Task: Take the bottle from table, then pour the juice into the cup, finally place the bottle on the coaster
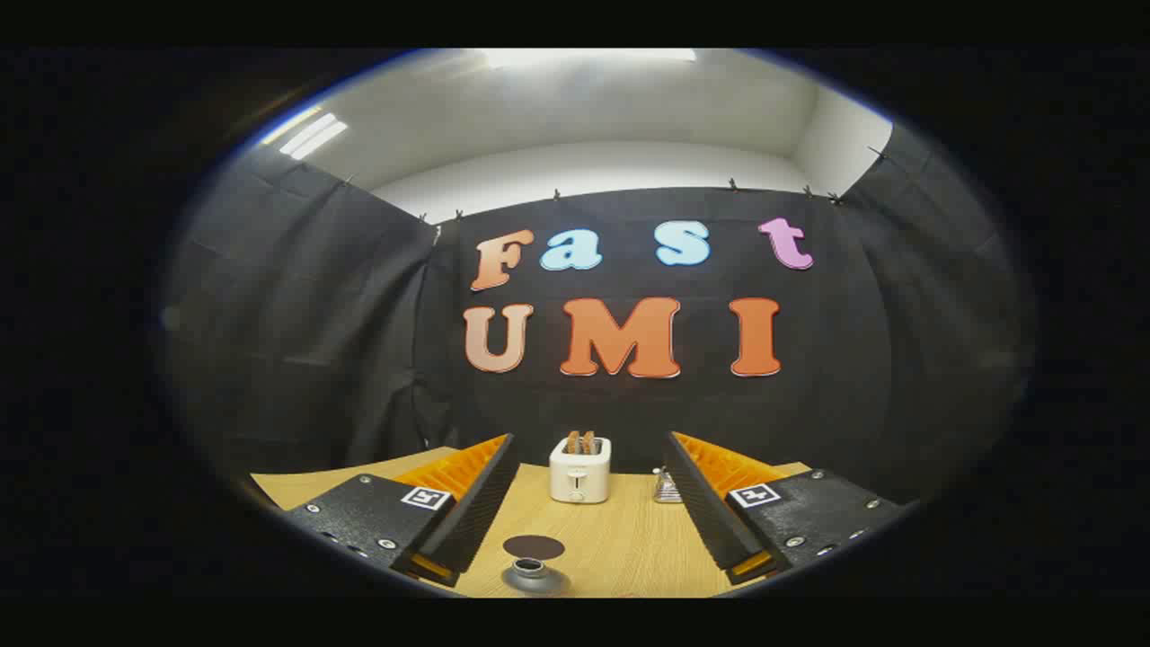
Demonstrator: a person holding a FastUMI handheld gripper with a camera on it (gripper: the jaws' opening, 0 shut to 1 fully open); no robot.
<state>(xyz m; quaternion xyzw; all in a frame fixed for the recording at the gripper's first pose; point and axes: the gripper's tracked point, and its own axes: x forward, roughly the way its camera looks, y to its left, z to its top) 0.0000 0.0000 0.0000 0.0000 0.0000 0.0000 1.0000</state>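
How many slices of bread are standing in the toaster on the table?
2. Both slices stand side by side in the top of the toaster, on the table beyond the open gripper. The slots may hide more.

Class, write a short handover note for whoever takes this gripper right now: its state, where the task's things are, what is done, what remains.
Gripper: fingers wide open, holding nothing, above the table.
Coaster: dark disc between the fingers, near the left one.
Grey vessel, probably the cup or bottle top: just nearer than the coaster.
Toaster beyond.
Done: nothing evident.
Left: grasp bottle, pour, set on coaster.
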